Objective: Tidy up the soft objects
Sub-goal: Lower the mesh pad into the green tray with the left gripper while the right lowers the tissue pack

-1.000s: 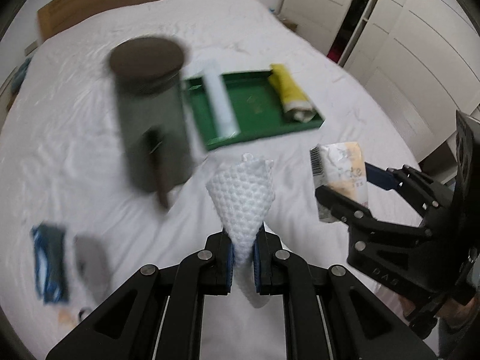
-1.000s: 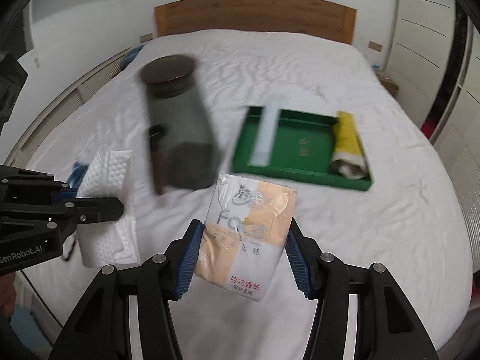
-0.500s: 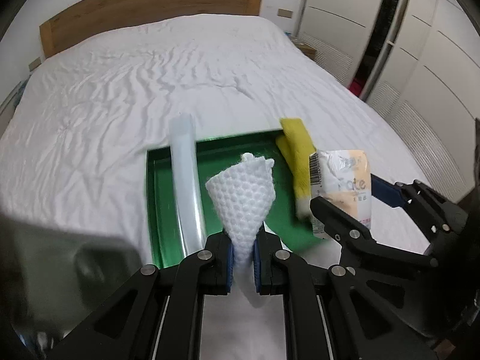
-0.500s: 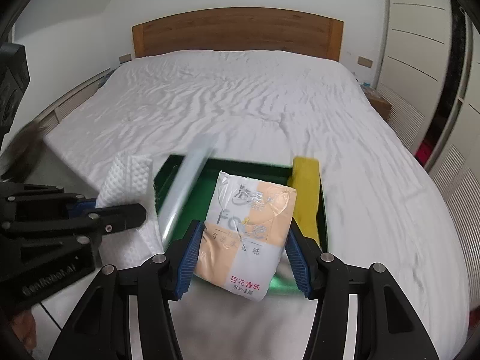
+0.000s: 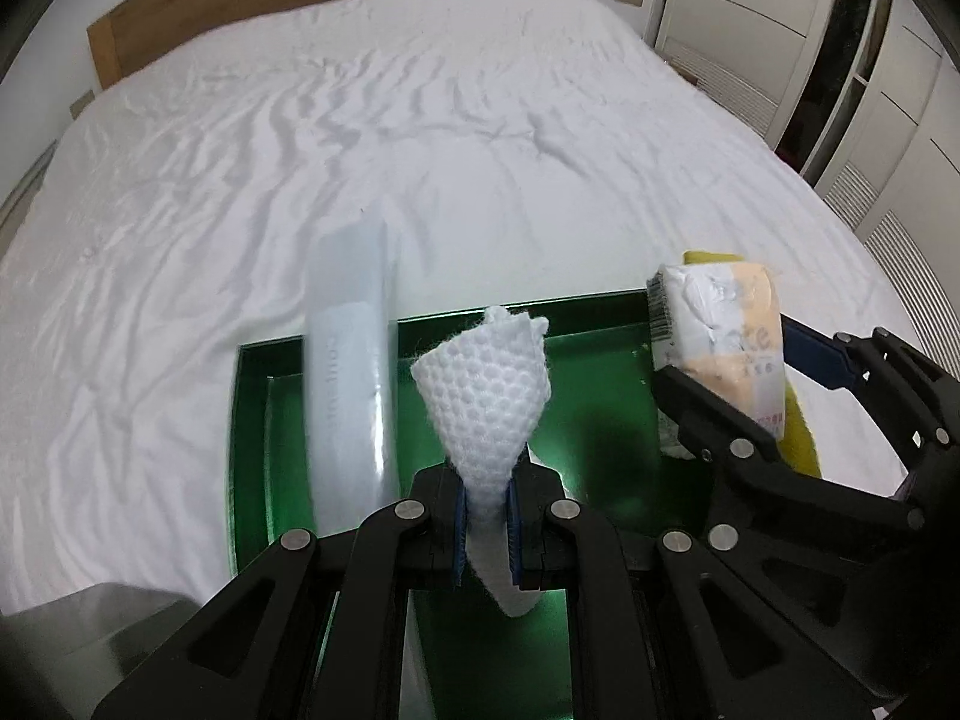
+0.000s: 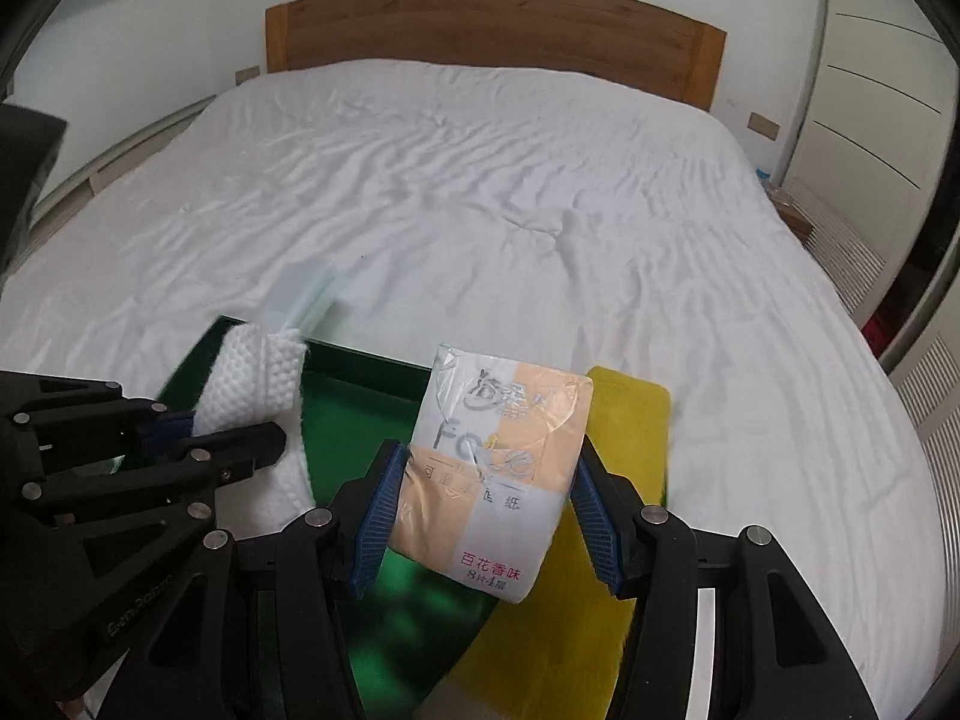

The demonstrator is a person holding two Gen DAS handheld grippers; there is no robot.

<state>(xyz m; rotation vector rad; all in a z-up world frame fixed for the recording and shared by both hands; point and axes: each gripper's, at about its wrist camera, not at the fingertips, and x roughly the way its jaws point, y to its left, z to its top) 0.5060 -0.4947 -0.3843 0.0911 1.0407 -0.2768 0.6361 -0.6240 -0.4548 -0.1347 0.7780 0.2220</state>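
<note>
Our left gripper (image 5: 486,531) pinches one white cloth (image 5: 486,402); our right gripper (image 6: 489,516) clamps one tissue pack (image 6: 489,474). Below: one green tray (image 5: 600,372) holding one pale tube (image 5: 351,384) and one yellow roll (image 6: 624,420).

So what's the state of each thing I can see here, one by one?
Left gripper: shut on white textured cloth.
Right gripper: shut on tissue pack.
Green tray: on the bed, partly filled.
Pale tube: lying in tray, end overhanging the rim.
Yellow cloth: lying at tray's right side.
</note>
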